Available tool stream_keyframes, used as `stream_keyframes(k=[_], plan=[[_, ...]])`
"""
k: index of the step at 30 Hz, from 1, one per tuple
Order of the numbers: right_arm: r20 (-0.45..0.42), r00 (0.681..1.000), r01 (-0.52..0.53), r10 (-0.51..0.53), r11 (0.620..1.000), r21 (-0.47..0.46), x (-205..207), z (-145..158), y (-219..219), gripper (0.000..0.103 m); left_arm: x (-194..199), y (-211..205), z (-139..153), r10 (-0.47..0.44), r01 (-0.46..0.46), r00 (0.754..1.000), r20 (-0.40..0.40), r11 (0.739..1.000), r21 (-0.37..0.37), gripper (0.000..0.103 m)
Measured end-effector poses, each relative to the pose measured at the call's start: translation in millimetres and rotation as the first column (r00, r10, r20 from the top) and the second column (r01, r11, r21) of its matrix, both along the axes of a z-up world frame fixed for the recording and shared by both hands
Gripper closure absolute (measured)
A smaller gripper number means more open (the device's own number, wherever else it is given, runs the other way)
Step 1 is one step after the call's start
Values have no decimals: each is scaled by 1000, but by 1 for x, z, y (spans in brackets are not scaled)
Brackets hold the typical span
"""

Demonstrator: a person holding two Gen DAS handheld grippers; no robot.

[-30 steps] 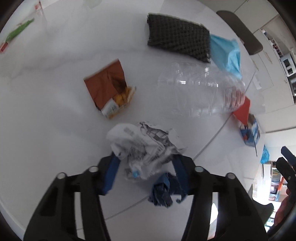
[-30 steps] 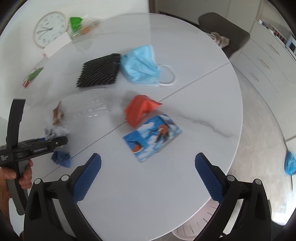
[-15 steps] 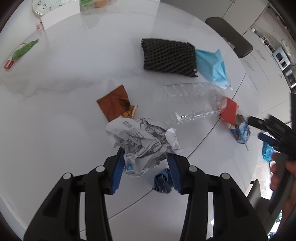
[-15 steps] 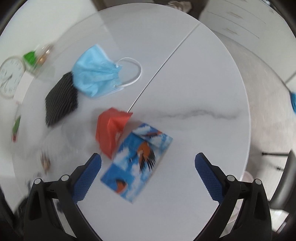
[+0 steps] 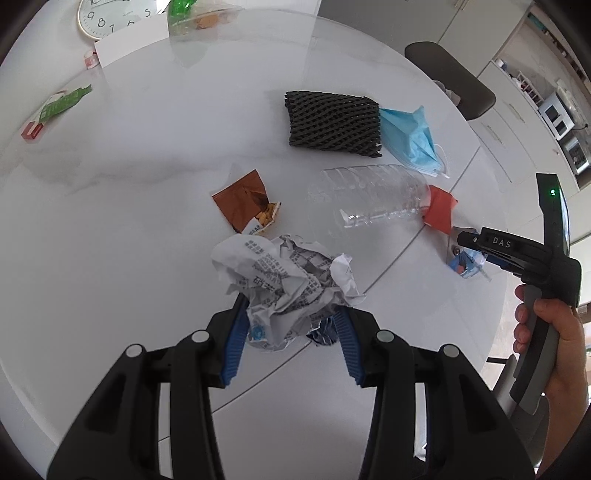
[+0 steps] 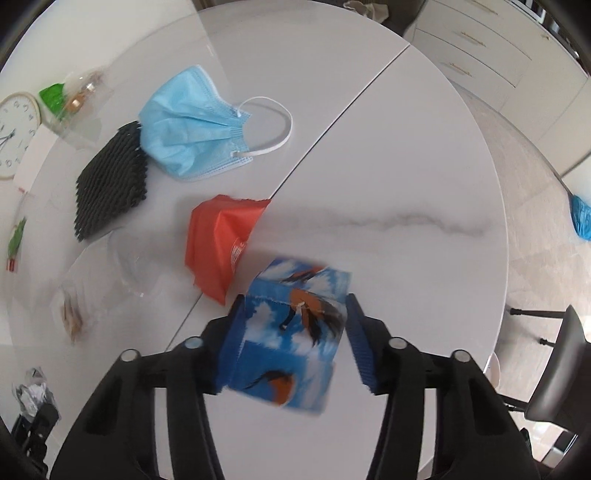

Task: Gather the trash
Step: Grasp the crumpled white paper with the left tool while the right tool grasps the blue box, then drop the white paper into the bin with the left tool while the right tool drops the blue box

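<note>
My left gripper (image 5: 291, 314) is shut on a crumpled printed paper ball (image 5: 284, 280) and holds it above the white round table (image 5: 129, 221). A small blue scrap (image 5: 323, 334) lies under it. My right gripper (image 6: 295, 314) has its jaws around a blue printed packet (image 6: 291, 332), with the blue pads (image 6: 360, 347) close to its sides; the packet is blurred. An orange wrapper (image 6: 221, 243), a blue face mask (image 6: 192, 125), a black foam net (image 6: 110, 184), a clear plastic bottle (image 5: 373, 195) and a brown snack wrapper (image 5: 245, 201) lie on the table.
A wall clock (image 5: 107, 16), a white card (image 5: 129, 51), a clear bag with green and orange bits (image 5: 199, 18) and a green and red packet (image 5: 55, 109) lie at the far edge. A dark chair (image 5: 450, 77) stands behind the table; another chair (image 6: 554, 373) is at right.
My left gripper has lifted the paper ball away from the table. My right gripper has moved down onto the blue packet and narrowed its jaws around it.
</note>
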State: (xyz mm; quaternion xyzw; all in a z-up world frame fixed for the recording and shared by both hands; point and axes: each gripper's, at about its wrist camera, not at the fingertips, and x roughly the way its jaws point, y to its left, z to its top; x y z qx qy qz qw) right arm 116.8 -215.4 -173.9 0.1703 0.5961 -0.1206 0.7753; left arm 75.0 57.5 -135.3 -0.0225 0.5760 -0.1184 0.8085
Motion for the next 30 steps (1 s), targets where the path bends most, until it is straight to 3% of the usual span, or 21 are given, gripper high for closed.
stream_keyframes(k=[10, 17, 24, 30], plan=[[127, 987, -113, 103, 991, 71, -44, 52, 9, 54, -19, -20, 24, -45, 45, 999, 26, 999, -6, 59], [189, 975, -137, 118, 987, 89, -84, 85, -2, 54, -40, -64, 41, -153, 154, 987, 53, 988, -7, 59], [238, 971, -36, 15, 996, 82, -128, 101, -50, 54, -66, -133, 55, -305, 307, 948, 91, 952, -6, 59], [247, 963, 97, -107, 994, 53, -189, 109, -117, 54, -94, -207, 61, -437, 441, 894, 101, 897, -32, 59]])
